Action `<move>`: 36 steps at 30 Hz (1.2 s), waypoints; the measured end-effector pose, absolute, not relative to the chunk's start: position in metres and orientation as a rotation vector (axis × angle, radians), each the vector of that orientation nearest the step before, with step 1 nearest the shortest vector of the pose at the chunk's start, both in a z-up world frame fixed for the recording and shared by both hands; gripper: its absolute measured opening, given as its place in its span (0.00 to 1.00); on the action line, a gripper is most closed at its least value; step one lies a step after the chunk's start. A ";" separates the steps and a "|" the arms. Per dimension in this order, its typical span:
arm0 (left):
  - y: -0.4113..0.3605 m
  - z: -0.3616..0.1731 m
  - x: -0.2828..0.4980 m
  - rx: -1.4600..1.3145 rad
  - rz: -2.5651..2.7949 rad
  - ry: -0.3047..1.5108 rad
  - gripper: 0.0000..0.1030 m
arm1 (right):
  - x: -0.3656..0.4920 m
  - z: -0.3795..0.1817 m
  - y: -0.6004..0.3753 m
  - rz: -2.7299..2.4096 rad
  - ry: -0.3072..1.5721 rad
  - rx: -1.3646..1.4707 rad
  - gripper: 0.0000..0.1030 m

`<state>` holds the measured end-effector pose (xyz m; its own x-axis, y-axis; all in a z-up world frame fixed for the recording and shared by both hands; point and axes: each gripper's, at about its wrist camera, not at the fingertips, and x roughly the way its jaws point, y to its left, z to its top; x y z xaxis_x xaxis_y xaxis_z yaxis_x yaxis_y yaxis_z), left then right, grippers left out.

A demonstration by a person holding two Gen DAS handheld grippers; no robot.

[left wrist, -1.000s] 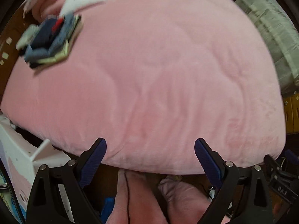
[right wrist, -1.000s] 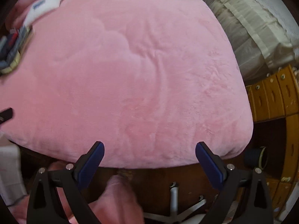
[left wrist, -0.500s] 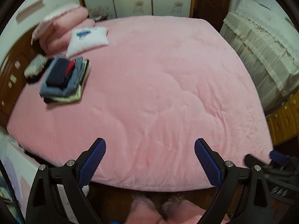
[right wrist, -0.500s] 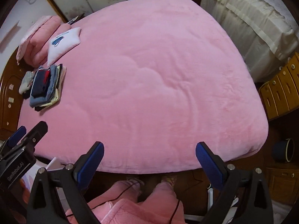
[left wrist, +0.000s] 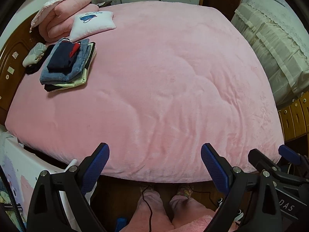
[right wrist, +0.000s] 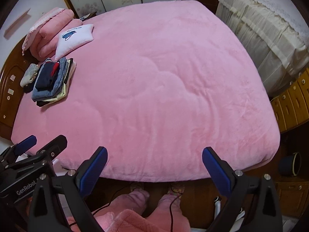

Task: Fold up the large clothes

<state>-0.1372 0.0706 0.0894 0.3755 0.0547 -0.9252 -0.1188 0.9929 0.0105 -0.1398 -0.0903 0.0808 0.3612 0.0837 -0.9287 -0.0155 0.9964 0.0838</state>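
**Inspector:** State of the tongs?

**Assistant:** The left tongs point(left wrist: 155, 159) stand wide apart, holding nothing, above the near edge of the bed point(left wrist: 173, 96). The right tongs point(right wrist: 154, 163) likewise: blue pads spread, nothing between them, over the same edge. Each pair shows at the margin of the other's view.

**Inspector:** Location of the clothes?

**Assistant:** A stack of folded clothes point(left wrist: 67, 63) lies on the pink blanket at the far left of the bed. A navy garment with a red detail sits on top, denim beneath it, pale yellow and black layers at the bottom. Just beside it, on the left, rests a small grey bundle point(left wrist: 33, 55).

**Inspector:** Adjacent items?

**Assistant:** A white cushion point(left wrist: 92, 24) with a blue print lies just beyond the stack, touching a folded pink quilt point(left wrist: 61, 13) at the headboard. The person's pink-trousered legs point(left wrist: 160, 210) stand at the near edge.
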 end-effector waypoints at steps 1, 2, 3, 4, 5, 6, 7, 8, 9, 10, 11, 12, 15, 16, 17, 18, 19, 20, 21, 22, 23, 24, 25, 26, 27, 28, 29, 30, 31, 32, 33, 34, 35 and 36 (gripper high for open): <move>0.071 0.089 -0.138 -0.055 0.114 1.179 0.92 | -0.142 0.080 -0.089 0.065 1.202 0.073 0.96; 0.071 0.089 -0.139 -0.046 0.113 1.176 0.92 | -0.144 0.081 -0.089 0.065 1.200 0.083 0.96; 0.071 0.090 -0.140 -0.043 0.111 1.171 0.92 | -0.146 0.083 -0.089 0.059 1.191 0.090 0.96; 0.071 0.091 -0.141 -0.045 0.107 1.170 0.92 | -0.147 0.084 -0.089 0.053 1.184 0.092 0.96; 0.070 0.090 -0.142 -0.048 0.102 1.170 0.92 | -0.148 0.086 -0.090 0.047 1.176 0.092 0.96; 0.070 0.090 -0.143 -0.053 0.091 1.172 0.92 | -0.149 0.087 -0.089 0.043 1.168 0.094 0.96; 0.071 0.089 -0.143 -0.053 0.086 1.175 0.92 | -0.150 0.087 -0.088 0.043 1.167 0.092 0.96; 0.070 0.087 -0.143 -0.050 0.084 1.181 0.92 | -0.151 0.086 -0.087 0.043 1.169 0.090 0.96; 0.069 0.086 -0.143 -0.034 0.093 1.189 0.93 | -0.151 0.086 -0.086 0.043 1.173 0.084 0.96; 0.068 0.086 -0.144 -0.024 0.099 1.190 0.93 | -0.151 0.086 -0.085 0.045 1.175 0.077 0.96; 0.067 0.086 -0.144 -0.017 0.103 1.190 0.94 | -0.152 0.086 -0.084 0.045 1.174 0.072 0.96; 0.066 0.087 -0.144 -0.012 0.106 1.187 0.95 | -0.153 0.087 -0.083 0.042 1.170 0.065 0.96; 0.066 0.088 -0.145 -0.010 0.117 1.183 0.98 | -0.155 0.092 -0.081 0.026 1.151 0.035 0.96; 0.067 0.088 -0.145 -0.013 0.117 1.182 0.98 | -0.154 0.093 -0.081 0.023 1.146 0.026 0.96; 0.067 0.088 -0.145 -0.015 0.116 1.182 0.99 | -0.155 0.094 -0.081 0.020 1.140 0.017 0.96; 0.067 0.088 -0.145 -0.013 0.117 1.183 0.99 | -0.155 0.096 -0.080 0.015 1.134 0.007 0.97; 0.067 0.088 -0.145 -0.006 0.124 1.184 0.99 | -0.155 0.097 -0.080 0.011 1.131 -0.001 0.98; 0.067 0.089 -0.145 0.000 0.128 1.181 0.99 | -0.154 0.097 -0.080 0.009 1.130 -0.008 1.00; 0.067 0.090 -0.146 0.004 0.130 1.175 0.99 | -0.155 0.097 -0.079 0.006 1.129 -0.016 1.00; 0.068 0.091 -0.147 0.003 0.131 1.171 0.99 | -0.155 0.098 -0.079 0.006 1.126 -0.020 1.00; 0.069 0.092 -0.147 -0.001 0.130 1.164 0.99 | -0.154 0.099 -0.079 0.007 1.123 -0.020 1.00; 0.069 0.093 -0.148 -0.001 0.131 1.160 0.99 | -0.155 0.100 -0.079 0.007 1.118 -0.020 1.00; 0.070 0.094 -0.148 -0.001 0.134 1.157 0.99 | -0.155 0.101 -0.079 0.008 1.113 -0.022 1.00; 0.070 0.095 -0.149 -0.001 0.138 1.154 0.99 | -0.156 0.102 -0.078 0.009 1.110 -0.024 1.00; 0.071 0.095 -0.149 -0.002 0.140 1.152 0.99 | -0.156 0.102 -0.078 0.015 1.106 -0.025 1.00; 0.071 0.096 -0.150 -0.003 0.142 1.150 0.99 | -0.156 0.103 -0.078 0.019 1.105 -0.024 1.00; 0.072 0.096 -0.150 -0.004 0.143 1.148 0.99 | -0.156 0.103 -0.078 0.021 1.104 -0.024 1.00; 0.072 0.096 -0.151 -0.005 0.143 1.148 0.99 | -0.157 0.103 -0.078 0.024 1.103 -0.023 1.00; 0.071 0.096 -0.151 -0.004 0.143 1.148 0.99 | -0.157 0.103 -0.078 0.025 1.103 -0.023 1.00; 0.072 0.097 -0.152 -0.003 0.144 1.148 0.99 | -0.157 0.103 -0.078 0.026 1.103 -0.023 1.00; 0.072 0.097 -0.152 -0.001 0.146 1.148 0.99 | -0.157 0.104 -0.078 0.027 1.103 -0.024 1.00; 0.071 0.098 -0.153 -0.001 0.149 1.146 0.99 | -0.157 0.104 -0.078 0.027 1.103 -0.024 1.00; 0.072 0.098 -0.154 -0.002 0.149 1.146 0.99 | -0.158 0.104 -0.078 0.029 1.103 -0.024 1.00; 0.072 0.098 -0.154 -0.005 0.148 1.146 0.99 | -0.158 0.104 -0.078 0.029 1.104 -0.022 1.00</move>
<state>-0.1543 0.0718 0.0983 0.4037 0.1140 -0.9078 -0.1196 0.9903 0.0712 -0.1578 -0.0782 0.1038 0.4500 0.0122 -0.8929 -0.0340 0.9994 -0.0035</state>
